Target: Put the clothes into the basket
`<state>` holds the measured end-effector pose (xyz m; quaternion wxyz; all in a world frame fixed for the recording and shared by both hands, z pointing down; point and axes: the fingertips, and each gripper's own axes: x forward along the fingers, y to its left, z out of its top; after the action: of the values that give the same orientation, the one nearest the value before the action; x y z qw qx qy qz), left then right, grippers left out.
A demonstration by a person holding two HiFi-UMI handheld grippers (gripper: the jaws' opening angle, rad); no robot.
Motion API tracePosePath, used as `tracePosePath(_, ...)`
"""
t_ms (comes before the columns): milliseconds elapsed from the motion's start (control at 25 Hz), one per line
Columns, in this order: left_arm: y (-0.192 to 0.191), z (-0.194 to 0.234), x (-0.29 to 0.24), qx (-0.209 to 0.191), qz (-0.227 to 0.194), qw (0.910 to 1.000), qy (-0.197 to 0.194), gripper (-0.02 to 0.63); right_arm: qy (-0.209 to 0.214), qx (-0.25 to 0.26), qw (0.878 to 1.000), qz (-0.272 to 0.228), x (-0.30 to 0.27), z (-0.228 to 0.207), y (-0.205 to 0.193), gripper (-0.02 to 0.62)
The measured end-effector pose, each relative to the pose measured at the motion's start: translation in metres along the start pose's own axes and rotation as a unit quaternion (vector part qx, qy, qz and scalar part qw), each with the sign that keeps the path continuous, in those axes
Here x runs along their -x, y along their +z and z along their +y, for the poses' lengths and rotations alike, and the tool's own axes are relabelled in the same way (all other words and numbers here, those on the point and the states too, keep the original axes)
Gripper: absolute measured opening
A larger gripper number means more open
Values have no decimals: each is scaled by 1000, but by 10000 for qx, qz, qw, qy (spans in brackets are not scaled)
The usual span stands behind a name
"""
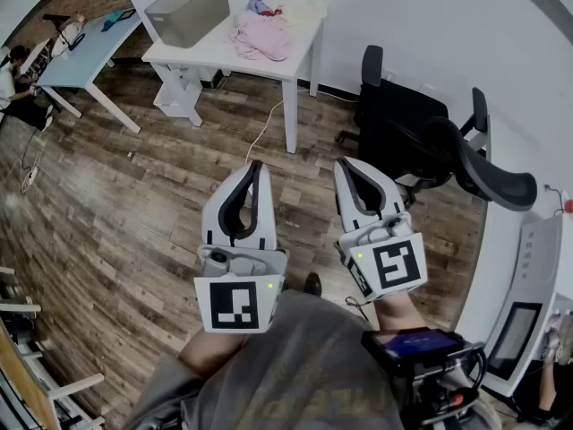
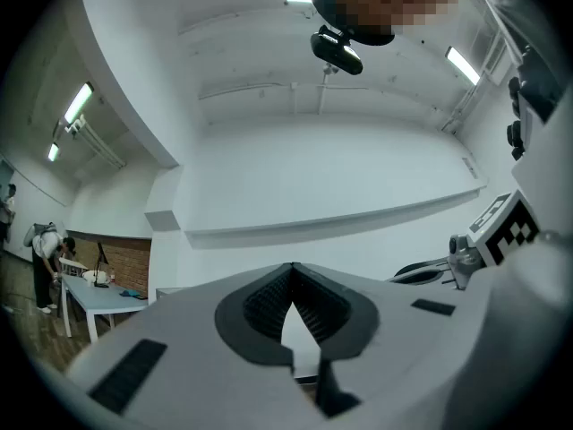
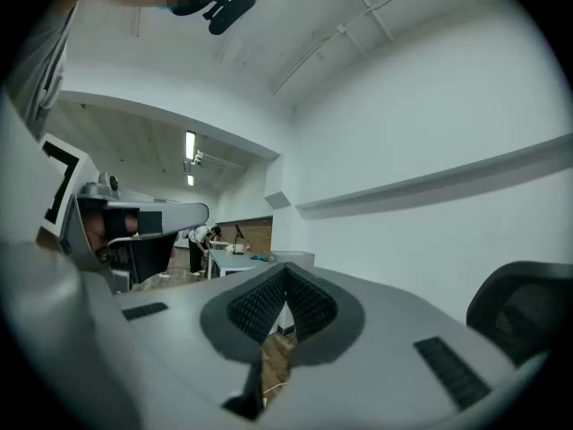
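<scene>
A grey basket stands on the left end of a white table across the room. Beside it on the tabletop lies a heap of pink clothes, with a smaller light garment behind. Both grippers are held in the air over the wooden floor, far short of the table and pointing toward it. My left gripper is shut, its tips meeting with nothing between them. My right gripper is likewise shut and empty, a little to the right of the left one.
A black office chair stands to the right of the table, close to the right gripper. A cable trails over the floor below the table. A blue-topped table and a person are at far left; white equipment at right.
</scene>
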<state>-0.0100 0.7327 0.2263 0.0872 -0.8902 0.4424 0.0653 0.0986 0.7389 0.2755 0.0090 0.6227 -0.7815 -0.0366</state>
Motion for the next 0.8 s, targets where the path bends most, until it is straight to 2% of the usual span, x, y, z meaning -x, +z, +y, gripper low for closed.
tracePosePath(640, -8, -36, -21, -42, 95, 9998, 166, 9, 127, -68, 9999, 47, 13, -43, -15, 6)
tracePosePath(800, -12, -38, -28, -75, 195, 9996, 194, 8, 195, -254, 9995, 18, 7, -52, -18, 6)
